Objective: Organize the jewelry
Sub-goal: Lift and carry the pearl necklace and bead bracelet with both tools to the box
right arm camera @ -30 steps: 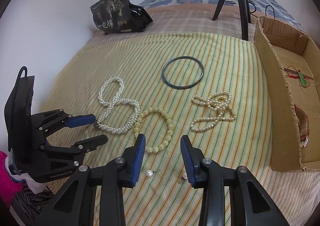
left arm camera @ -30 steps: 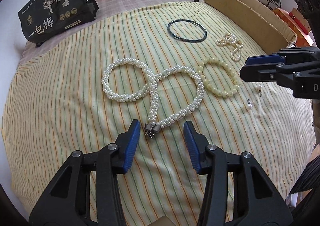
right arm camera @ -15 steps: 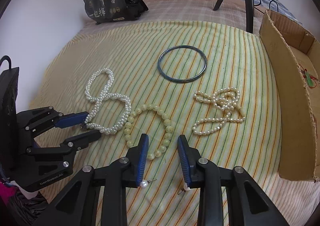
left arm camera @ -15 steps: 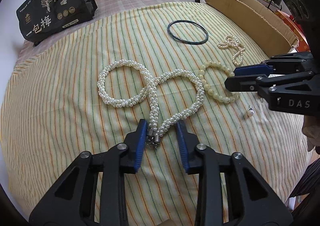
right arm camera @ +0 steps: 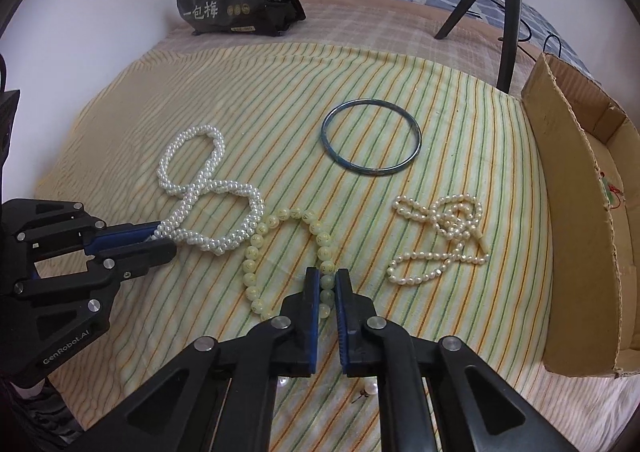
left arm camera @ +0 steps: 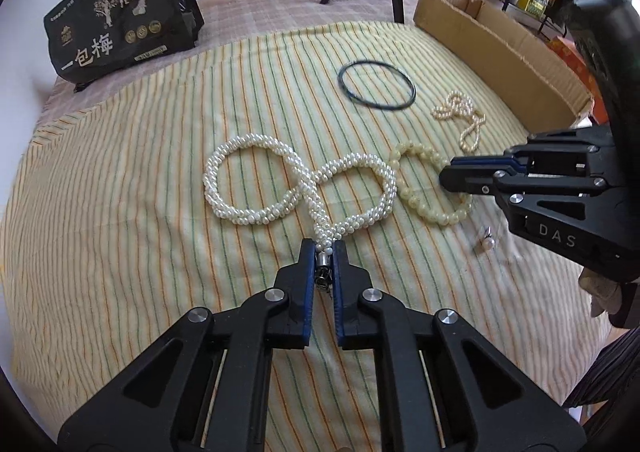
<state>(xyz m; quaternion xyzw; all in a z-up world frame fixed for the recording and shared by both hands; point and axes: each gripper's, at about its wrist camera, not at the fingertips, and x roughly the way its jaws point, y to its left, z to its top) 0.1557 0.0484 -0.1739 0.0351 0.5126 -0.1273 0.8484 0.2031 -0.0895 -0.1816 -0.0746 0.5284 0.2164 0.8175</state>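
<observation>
On the bed's striped cloth point(left arm camera: 120, 211), the left gripper point(left arm camera: 324, 252) has its jaws clamped on the white pearl necklace point(left arm camera: 296, 187) at its clasp; the right gripper point(right arm camera: 327, 280) pinches the yellow bead bracelet point(right arm camera: 256, 248). The cardboard box point(right arm camera: 576, 219) is cut off, its contents hard to make out.

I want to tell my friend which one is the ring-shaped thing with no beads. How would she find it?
Start at the striped cloth and look toward its far side, near the cardboard box. There lies the dark bangle, flat and alone, beyond the pale yellow bead bracelet and the tangled pearl strand. It is the only plain, smooth hoop; everything around it is beads.
</observation>
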